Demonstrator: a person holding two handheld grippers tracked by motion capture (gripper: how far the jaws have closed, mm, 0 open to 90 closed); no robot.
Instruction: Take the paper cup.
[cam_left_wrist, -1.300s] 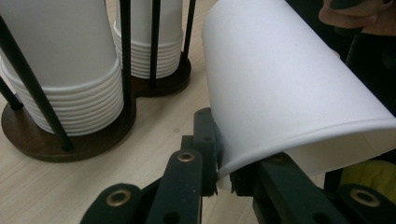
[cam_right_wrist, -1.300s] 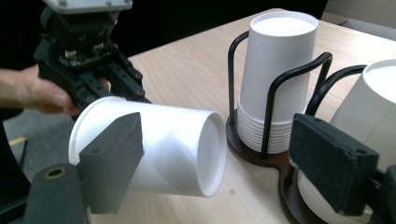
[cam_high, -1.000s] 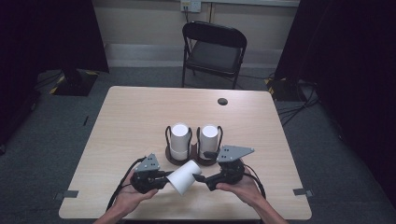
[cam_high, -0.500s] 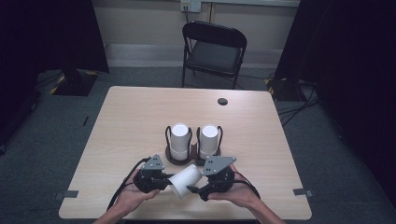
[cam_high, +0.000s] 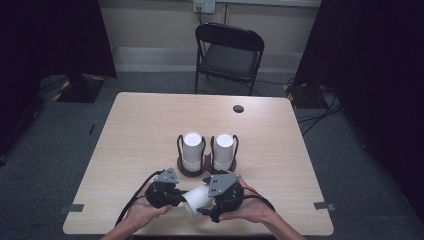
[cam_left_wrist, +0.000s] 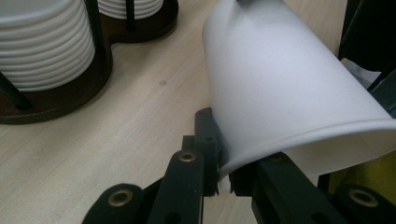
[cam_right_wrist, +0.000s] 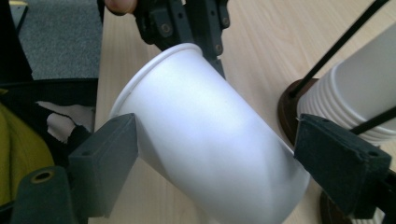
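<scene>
- Left gripper (cam_left_wrist: 219, 179) pinches the white cup's (cam_high: 197, 200) rim — steadying it above the table's (cam_high: 140, 125) 6 o'clock edge.
- Right gripper (cam_right_wrist: 215, 154), jaws just widened, straddles the cup body at 3 o'clock — apparently for a handover; whether its pads press, I cannot tell.

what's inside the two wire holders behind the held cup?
Each wire holder carries a stack of white paper cups, upside down on a dark wooden base. The stacks cover whatever sits beneath them.

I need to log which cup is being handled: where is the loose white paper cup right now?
In the high view the loose cup lies tilted near the table's near edge, between the left gripper and right gripper, just in front of the cup stacks in the dark holder.
</scene>
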